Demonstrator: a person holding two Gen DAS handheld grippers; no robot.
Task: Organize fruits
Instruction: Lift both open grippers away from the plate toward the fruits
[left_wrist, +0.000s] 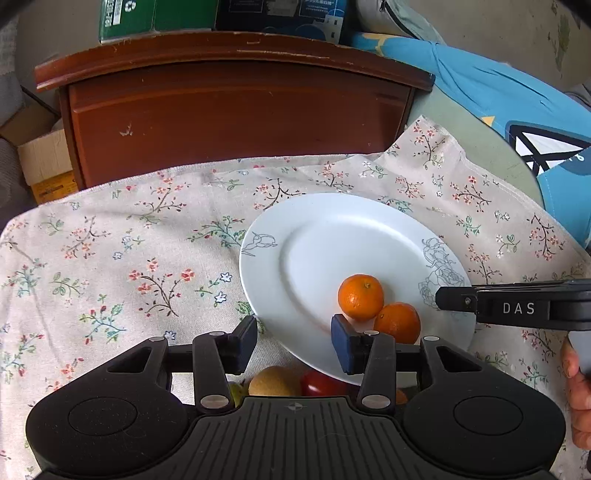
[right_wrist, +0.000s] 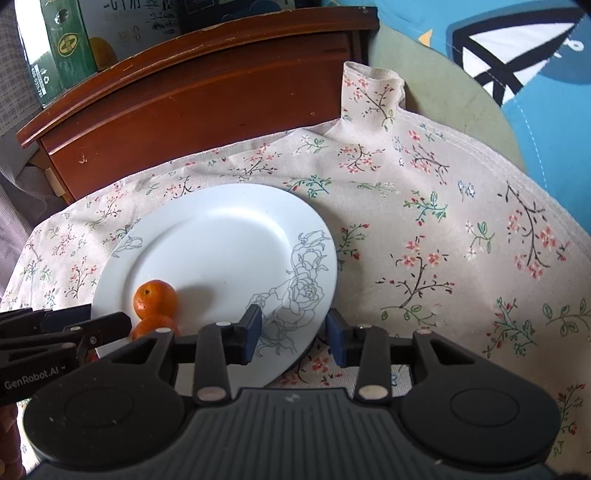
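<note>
Both tongs empty. Left gripper (left_wrist: 293, 341) jaws part-open w/ a clear gap and nothing between the pads; right gripper (right_wrist: 293, 334) likewise part-open, straddling the near rim of the plate (right_wrist: 229, 221) w/o pinching it, as far as the right wrist view shows.

Fruit on plate: two oranges, touching each other; far orange (left_wrist: 361, 296) sits just ahead and to the right of the left tongs' right pad; near orange (left_wrist: 398, 322) is partly behind that pad. Same pair seen from the right tongs lies to their left, next to the left gripper's tip.

Fruit not yet on plate: a yellow-brown fruit (left_wrist: 274, 381) and a red fruit (left_wrist: 320, 382) lie below and behind the left tongs' pads, just under the gripper body; red one sits at the plate's near edge; kind of fruit can't tell.

Key relation: loose fruit is nearer the left tongs, but behind the pads, not ahead; judgement: left must pull back and dip to get jaws around either; right tongs are further off, plate between. Fruits roundish, so no long axis to line up.
</note>
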